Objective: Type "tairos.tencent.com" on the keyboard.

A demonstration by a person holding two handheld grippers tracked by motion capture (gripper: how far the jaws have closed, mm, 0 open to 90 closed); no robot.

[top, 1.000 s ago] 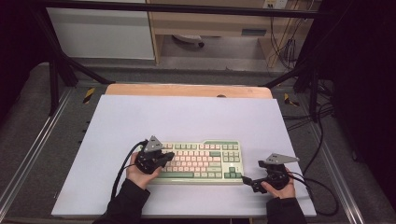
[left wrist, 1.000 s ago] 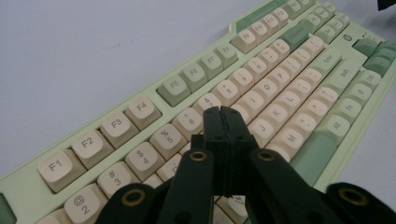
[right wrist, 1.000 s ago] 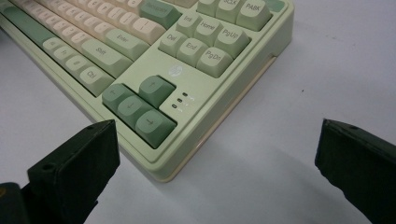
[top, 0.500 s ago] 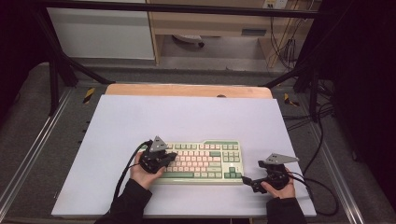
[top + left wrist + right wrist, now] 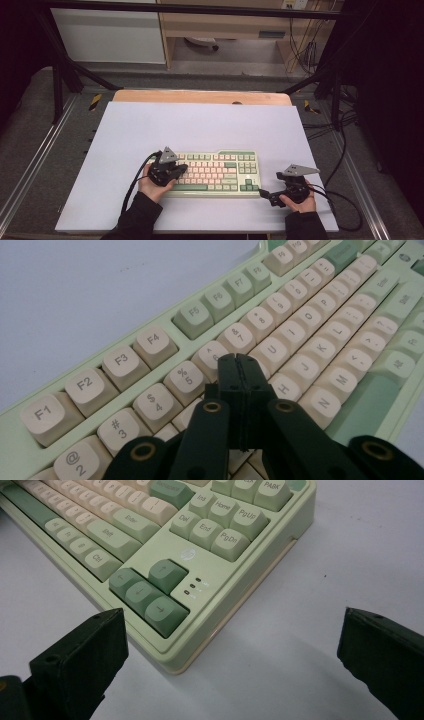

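Note:
A pale green keyboard (image 5: pixel 215 172) with cream and green keys lies on the white table top (image 5: pixel 200 125), near the front. My left gripper (image 5: pixel 181 169) is shut and empty, its jaws pressed together over the left half of the keys. In the left gripper view its tips (image 5: pixel 239 360) are low over the keys just below the 6 key; I cannot tell whether they touch one. My right gripper (image 5: pixel 265 192) is open on the table just right of the keyboard. Its jaws (image 5: pixel 232 625) stand wide apart, facing the corner with the arrow keys (image 5: pixel 150 592).
A wooden strip (image 5: pixel 200 96) runs along the table's far edge. Cables (image 5: pixel 345 200) trail off the right side, and another cable (image 5: pixel 132 185) loops beside the left hand. Metal rails (image 5: pixel 45 160) and dark frame posts flank the table. Bare white surface stretches behind the keyboard.

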